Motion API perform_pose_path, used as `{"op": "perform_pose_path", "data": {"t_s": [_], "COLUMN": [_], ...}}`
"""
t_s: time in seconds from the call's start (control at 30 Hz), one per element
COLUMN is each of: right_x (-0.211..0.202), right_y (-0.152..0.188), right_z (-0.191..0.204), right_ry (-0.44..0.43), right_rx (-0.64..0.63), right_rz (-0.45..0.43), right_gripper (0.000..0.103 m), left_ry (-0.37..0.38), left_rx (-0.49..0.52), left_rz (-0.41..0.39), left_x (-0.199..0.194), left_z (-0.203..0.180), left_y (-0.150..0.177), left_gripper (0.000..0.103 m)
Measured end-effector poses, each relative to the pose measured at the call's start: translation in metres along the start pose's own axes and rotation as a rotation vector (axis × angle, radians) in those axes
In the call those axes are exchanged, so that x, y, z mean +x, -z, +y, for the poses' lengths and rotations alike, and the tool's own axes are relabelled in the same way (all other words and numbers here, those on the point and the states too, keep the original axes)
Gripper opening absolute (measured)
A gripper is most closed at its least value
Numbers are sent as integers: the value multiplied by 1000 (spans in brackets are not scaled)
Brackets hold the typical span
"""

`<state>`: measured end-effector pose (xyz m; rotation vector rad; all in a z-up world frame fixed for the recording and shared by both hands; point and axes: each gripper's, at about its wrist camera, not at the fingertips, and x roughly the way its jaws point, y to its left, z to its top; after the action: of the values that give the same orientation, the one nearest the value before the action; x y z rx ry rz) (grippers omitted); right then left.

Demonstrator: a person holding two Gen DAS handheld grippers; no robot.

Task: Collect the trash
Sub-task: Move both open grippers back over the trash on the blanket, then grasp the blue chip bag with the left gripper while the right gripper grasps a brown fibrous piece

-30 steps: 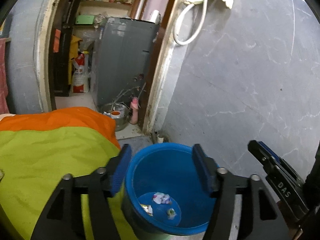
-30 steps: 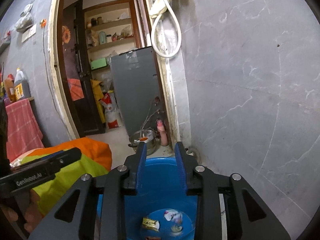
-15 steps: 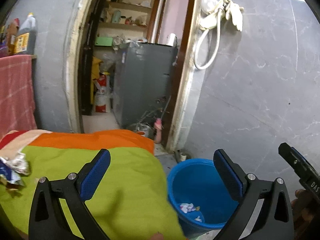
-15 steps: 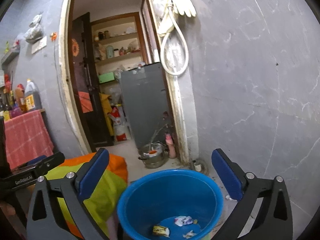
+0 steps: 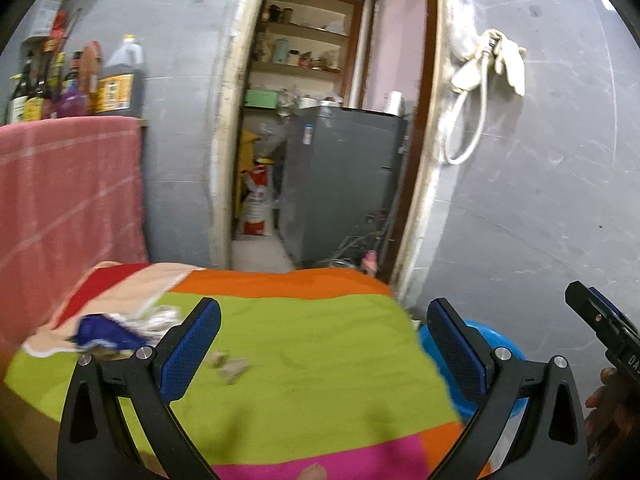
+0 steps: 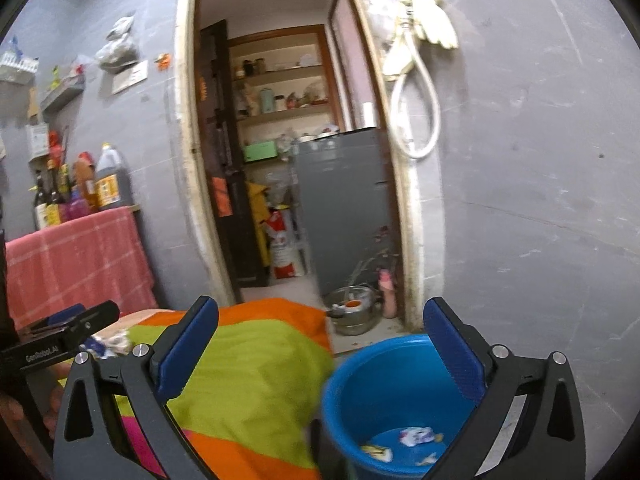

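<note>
My left gripper [image 5: 324,336] is open and empty above the green and orange cloth [image 5: 312,360]. A blue and white wrapper pile [image 5: 116,326] lies at the cloth's far left, and small crumpled scraps [image 5: 230,364] lie just right of my left finger. The blue bucket [image 6: 384,384] stands on the floor right of the cloth and holds several wrappers [image 6: 414,436]; its rim also shows in the left wrist view [image 5: 492,336]. My right gripper [image 6: 320,336] is open and empty, above the bucket's left rim and the cloth's edge.
A pink towel [image 5: 68,208] hangs at the left below a shelf of bottles [image 5: 116,80]. A doorway opens onto a grey fridge [image 5: 340,184]. A steel pot [image 6: 352,312] and a pink bottle [image 6: 386,292] stand on the floor by the door frame. A grey wall [image 6: 540,200] is at the right.
Both grippers opened wide and drew back from the bucket. The left one swung left over the cloth, so the wrapper pile came into view. The right one also shifted left.
</note>
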<state>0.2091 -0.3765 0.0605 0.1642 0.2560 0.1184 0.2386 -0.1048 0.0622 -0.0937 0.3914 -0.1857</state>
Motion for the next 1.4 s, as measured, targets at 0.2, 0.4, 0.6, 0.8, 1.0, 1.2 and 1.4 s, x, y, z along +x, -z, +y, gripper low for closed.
{"op": "perform_pose_path", "data": {"t_s": [0.2, 0.4, 0.6, 0.8, 1.0, 1.2, 1.4], "right_x": [13, 37, 68, 95, 117, 136, 155], "right_y": [6, 15, 28, 41, 53, 61, 73], "right_z": [59, 115, 159, 182, 188, 195, 211], "right_ry": [-80, -154, -215, -256, -277, -292, -312], "right_rx": [-27, -61, -103, -149, -185, -213, -273], "right_rz": [14, 58, 120, 196, 287, 398, 520], "right_gripper": [103, 103, 103, 103, 90, 77, 64], "left_ry": [-114, -211, -244, -219, -185, -143, -137], "left_rx": [-24, -85, -130, -146, -161, -182, -204], "left_rz": [-11, -2, 57, 138, 197, 195, 222], "left_x": [-30, -51, -54, -38, -17, -8, 8], "left_z": [60, 123, 171, 189, 193, 194, 198], "left_y": [8, 18, 30, 36, 40, 33, 26], "left_gripper": [101, 101, 101, 101, 101, 101, 100]}}
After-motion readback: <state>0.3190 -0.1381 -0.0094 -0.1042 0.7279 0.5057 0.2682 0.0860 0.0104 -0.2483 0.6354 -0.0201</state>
